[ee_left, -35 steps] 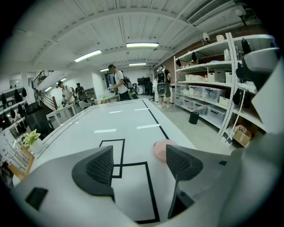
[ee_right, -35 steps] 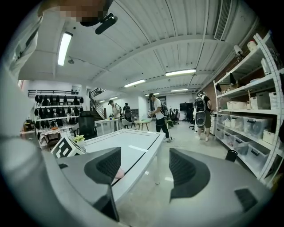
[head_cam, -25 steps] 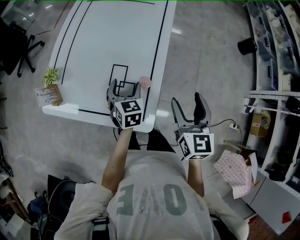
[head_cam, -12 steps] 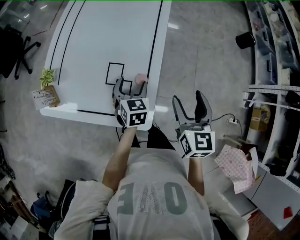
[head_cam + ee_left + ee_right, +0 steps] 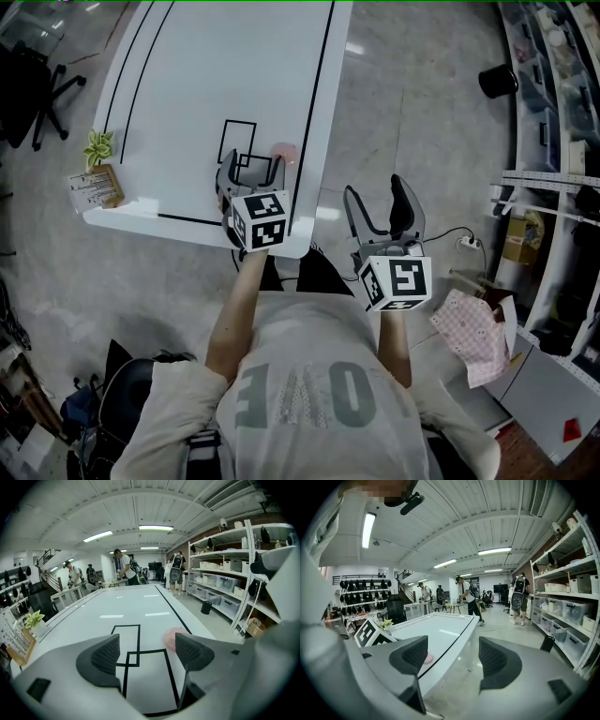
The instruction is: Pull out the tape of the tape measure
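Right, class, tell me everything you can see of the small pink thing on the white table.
The pink thing is small, round and low, pale pink, its details too blurred to read. It lies on the white table near the right edge, just inside the black border line. Nothing touches it; the open left gripper sits just short of it, one jaw hiding part of it.

White table (image 5: pixel 187 84) edged with black tape lines, with two overlapping black-outlined rectangles (image 5: pixel 237 142) directly ahead of the left gripper (image 5: pixel 251 172). A small potted plant (image 5: pixel 99 148) and a printed card (image 5: pixel 96 188) sit at the table corner, well to that gripper's left, and a black office chair (image 5: pixel 37 89) stands on the floor beyond them. Black bin (image 5: pixel 497 81) on the floor far ahead and to the right of the right gripper (image 5: pixel 374 194); shelving (image 5: pixel 553 131) with storage boxes along its right; pink checked cloth (image 5: pixel 473 339) near, to its right and behind.
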`<state>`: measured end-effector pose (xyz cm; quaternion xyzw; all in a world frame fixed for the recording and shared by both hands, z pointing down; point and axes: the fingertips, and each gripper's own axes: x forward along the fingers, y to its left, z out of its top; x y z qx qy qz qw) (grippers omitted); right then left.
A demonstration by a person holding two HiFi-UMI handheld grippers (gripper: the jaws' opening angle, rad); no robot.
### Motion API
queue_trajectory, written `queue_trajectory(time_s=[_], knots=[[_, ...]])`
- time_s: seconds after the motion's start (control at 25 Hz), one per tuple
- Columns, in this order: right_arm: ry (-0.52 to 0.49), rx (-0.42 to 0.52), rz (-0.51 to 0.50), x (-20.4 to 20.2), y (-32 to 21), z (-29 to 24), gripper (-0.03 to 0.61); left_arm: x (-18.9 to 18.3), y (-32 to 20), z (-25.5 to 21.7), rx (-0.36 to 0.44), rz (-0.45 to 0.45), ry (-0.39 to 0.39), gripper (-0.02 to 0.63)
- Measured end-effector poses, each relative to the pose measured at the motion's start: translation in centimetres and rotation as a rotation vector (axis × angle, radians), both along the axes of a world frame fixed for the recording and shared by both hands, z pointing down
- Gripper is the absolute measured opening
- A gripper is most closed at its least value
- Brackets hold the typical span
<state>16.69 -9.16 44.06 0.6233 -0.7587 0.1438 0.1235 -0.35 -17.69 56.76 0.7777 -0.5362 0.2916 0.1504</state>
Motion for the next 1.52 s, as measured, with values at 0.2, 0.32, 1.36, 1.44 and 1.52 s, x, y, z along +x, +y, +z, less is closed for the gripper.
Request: queue_trajectory(time_s=[0.2,0.32,1.36,1.44,1.52], knots=[[-0.004,-0.006,-0.011,-0.3,-0.4,0.2,0.329,1.7,-0.1,-1.0,0.044,0.127,0.049,0.342],[-0.007,-0.015,-0.013,-0.3,-0.3,0.6,0.329,3.7,0.1,-1.7,0.068,0.284,0.065,0.341],[-0.025,-0.083,-0.072,-0.4,-0.4,2.5,0.328,5.9,0.9,2.2,-0.186,0.495,0.007,0.292],[-0.023,-0.085,-0.075,-0.4,-0.4,2.6,0.33,5.9,0.9,2.1,-0.185,0.503,0.003,0.235],[-0.025,-0.088,-0.078,-0.5,-0.3,2.7,0.328,5.8,0.9,2.2,-0.185,0.502,0.004,0.233]])
